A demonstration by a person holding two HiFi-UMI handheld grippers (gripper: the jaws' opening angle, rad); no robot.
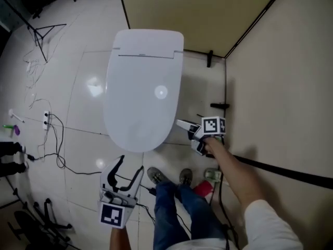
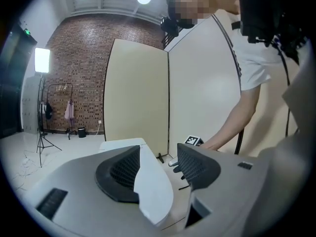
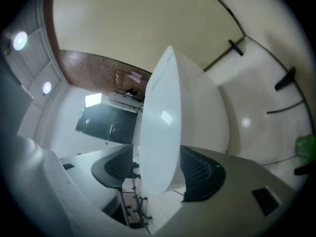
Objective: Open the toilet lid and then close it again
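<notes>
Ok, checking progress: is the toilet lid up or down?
Down: the toilet lid lies flat in the head view, no bowl opening visible.

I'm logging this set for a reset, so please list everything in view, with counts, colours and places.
toilet: one, white, lid shut, middle of the floor
partition panels: two, beige, behind and right of the toilet
partition feet: two, black, at the panels' bases
cables: several, black, floor at left
tripod stand: one, black, far left
red item: one, beside the shoes, kind unclear
shoes: two, grey, before the toilet
left gripper: one, white and black, open, before the toilet's front
right gripper: one, white and black, open, at the toilet's right edge
</notes>
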